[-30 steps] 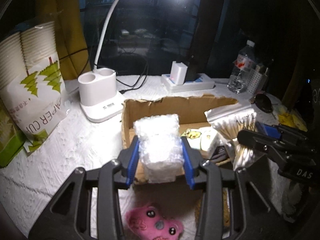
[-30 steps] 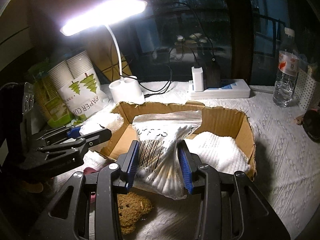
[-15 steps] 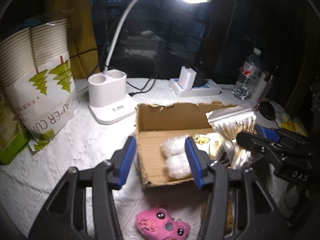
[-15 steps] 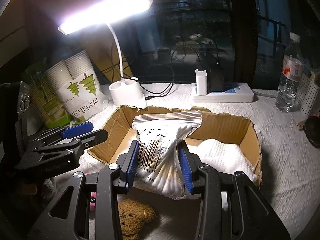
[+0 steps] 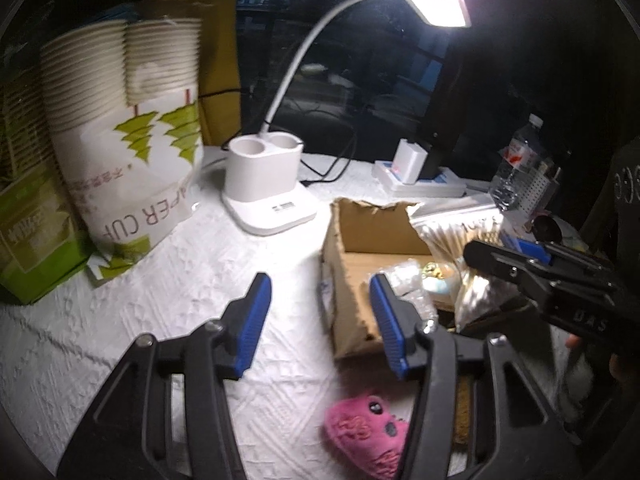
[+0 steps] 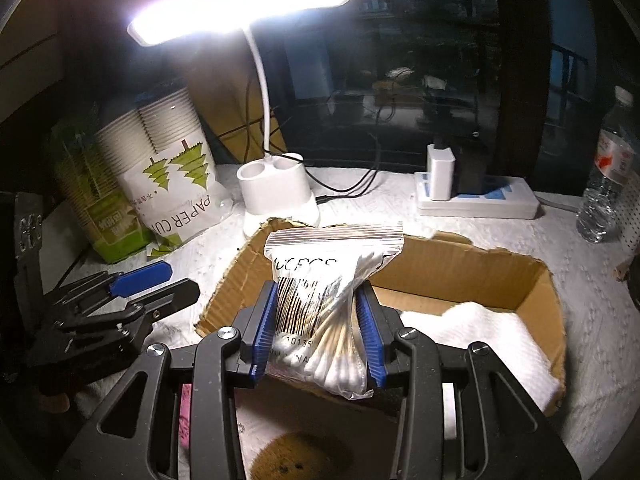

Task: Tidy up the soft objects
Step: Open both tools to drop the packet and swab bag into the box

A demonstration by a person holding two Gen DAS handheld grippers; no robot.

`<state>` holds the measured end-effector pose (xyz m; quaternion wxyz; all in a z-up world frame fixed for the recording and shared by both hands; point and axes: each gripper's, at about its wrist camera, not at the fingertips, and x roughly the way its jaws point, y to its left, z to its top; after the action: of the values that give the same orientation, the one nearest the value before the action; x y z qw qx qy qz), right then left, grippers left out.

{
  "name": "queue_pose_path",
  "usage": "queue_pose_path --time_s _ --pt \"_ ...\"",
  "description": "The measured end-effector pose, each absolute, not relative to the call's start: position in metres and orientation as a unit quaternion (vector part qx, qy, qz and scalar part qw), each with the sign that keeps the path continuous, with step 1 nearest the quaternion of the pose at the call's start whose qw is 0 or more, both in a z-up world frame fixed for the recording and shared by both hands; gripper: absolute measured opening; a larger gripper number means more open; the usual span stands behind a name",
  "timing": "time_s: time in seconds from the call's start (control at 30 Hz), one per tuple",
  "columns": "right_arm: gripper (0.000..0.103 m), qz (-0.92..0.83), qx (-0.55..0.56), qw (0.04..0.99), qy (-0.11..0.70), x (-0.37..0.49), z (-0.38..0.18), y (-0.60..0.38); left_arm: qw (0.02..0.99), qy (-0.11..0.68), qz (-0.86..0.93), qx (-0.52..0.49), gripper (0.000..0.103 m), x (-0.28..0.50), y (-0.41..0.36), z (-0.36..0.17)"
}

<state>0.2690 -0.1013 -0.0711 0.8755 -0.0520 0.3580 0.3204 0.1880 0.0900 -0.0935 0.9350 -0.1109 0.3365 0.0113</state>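
My left gripper stands open with nothing between its blue pads, hovering left of the cardboard box. A clear bubble-wrap bundle lies inside that box. My right gripper is shut on a zip bag of cotton swabs, held over the box's near wall. A white folded towel lies in the box. A pink plush sits on the white cloth in front of the box, and a brown plush lies below the right gripper, partly hidden.
A white desk lamp stands behind the box. A pack of paper cups and a green carton fill the left. A power strip and a water bottle stand at the back right.
My left gripper let go of the bubble-wrap bundle, which now lies in the box, then drew back and to the left. The right gripper kept its hold on the swab bag.
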Motion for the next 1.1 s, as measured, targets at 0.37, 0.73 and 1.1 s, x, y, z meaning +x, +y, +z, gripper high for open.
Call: queue_pose_path --time_s 0.37,0.73,1.1 --pt "0.042 0.303 -0.051 0.873 0.379 0.279 -0.082 -0.073 0.935 0.334 0.022 -0.118 0.053 0.18 0.107 -0.096" --pt "0.057 0.306 -0.058 0.877 0.365 0.26 -0.071 -0.073 0.939 0.323 0.021 -0.118 0.053 0.162 0.106 -0.089" --pt "0.057 0.297 -0.059 0.886 0.35 0.228 -0.059 -0.096 0.944 0.312 0.01 -0.11 0.053 0.139 0.086 -0.078"
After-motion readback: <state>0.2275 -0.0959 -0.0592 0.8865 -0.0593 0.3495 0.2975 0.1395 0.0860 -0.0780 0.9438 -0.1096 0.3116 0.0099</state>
